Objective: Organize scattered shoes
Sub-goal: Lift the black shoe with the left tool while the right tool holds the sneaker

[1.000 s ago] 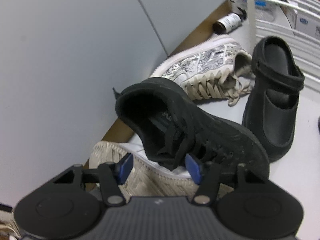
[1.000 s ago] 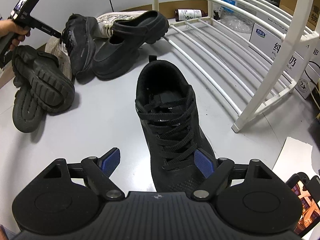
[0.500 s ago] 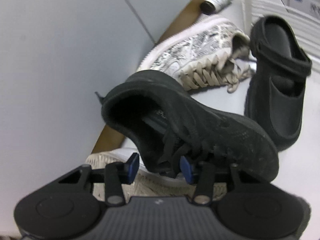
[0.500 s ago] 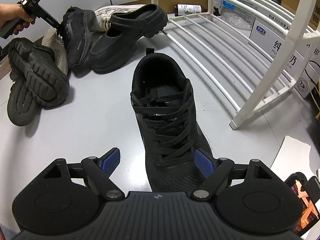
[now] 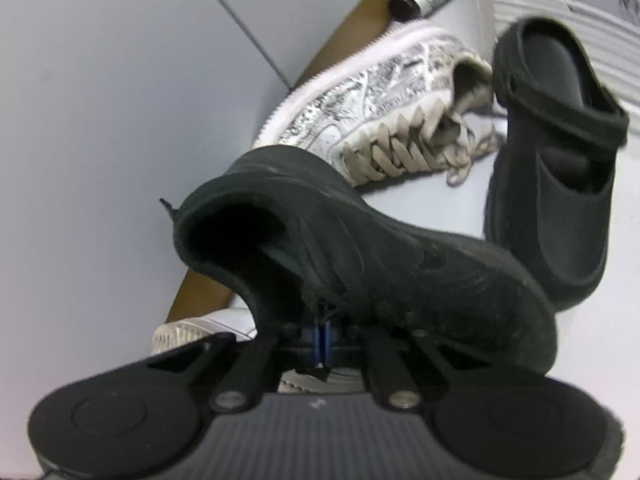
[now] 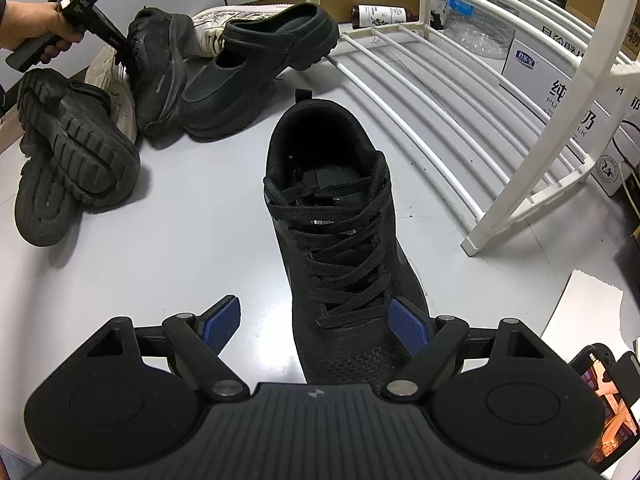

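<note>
Left gripper clamped on black mesh sneaker, toe pointing right; right gripper wide open, empty.

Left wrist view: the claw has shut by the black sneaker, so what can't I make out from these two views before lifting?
- Left claw: pads together under the black sneaker; what they pinch is hidden by its collar.
- White sneaker under it: mostly covered, left wrist view.
- Right claw, open: the laced sneaker toe is hidden behind its body.
- Bottle label: too small.
</note>
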`<state>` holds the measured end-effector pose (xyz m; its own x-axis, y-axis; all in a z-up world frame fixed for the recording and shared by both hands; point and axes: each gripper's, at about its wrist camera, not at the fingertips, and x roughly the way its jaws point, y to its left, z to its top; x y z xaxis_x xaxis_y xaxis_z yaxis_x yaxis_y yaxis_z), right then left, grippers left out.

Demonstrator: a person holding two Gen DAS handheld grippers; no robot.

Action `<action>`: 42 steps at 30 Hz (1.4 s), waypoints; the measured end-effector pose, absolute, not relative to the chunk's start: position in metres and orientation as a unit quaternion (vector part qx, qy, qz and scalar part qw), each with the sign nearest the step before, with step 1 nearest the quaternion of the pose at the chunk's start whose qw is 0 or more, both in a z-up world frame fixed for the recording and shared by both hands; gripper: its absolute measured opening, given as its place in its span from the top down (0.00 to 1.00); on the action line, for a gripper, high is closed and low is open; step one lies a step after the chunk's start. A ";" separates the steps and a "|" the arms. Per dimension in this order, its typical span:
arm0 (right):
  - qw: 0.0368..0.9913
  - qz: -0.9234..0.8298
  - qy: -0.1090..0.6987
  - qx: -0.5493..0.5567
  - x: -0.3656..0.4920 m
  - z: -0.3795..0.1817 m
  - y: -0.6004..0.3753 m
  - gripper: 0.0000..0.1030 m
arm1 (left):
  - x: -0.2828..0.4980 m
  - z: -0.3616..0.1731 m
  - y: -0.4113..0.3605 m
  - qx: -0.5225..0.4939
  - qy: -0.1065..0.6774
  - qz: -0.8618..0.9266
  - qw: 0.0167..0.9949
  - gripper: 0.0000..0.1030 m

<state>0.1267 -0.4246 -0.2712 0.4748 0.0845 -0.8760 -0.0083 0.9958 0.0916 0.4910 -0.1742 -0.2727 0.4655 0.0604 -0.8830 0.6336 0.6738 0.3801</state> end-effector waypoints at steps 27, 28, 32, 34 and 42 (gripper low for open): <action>0.865 0.033 0.493 0.083 0.128 -0.267 -0.422 0.17 | 0.450 -0.137 -0.144 0.125 0.494 -0.246 0.824 0.98; 0.865 0.033 0.493 0.084 0.128 -0.267 -0.422 0.17 | 0.444 -0.125 -0.143 0.114 0.497 -0.251 0.823 0.98; 0.865 0.033 0.492 0.089 0.128 -0.267 -0.422 0.17 | 0.425 -0.086 -0.141 0.103 0.490 -0.252 0.828 0.99; 0.866 0.034 0.490 0.091 0.128 -0.266 -0.421 0.17 | 0.417 -0.071 -0.137 0.090 0.488 -0.250 0.831 0.99; 0.868 0.039 0.486 0.099 0.129 -0.263 -0.419 0.17 | 0.371 -0.044 -0.114 0.039 0.480 -0.226 0.846 0.99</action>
<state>0.1292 -0.4189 -0.2631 0.5251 0.1633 -0.8352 0.0284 0.9775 0.2090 0.3706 -0.1140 -0.0441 0.4361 -0.3454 -0.8310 0.4207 0.8945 -0.1511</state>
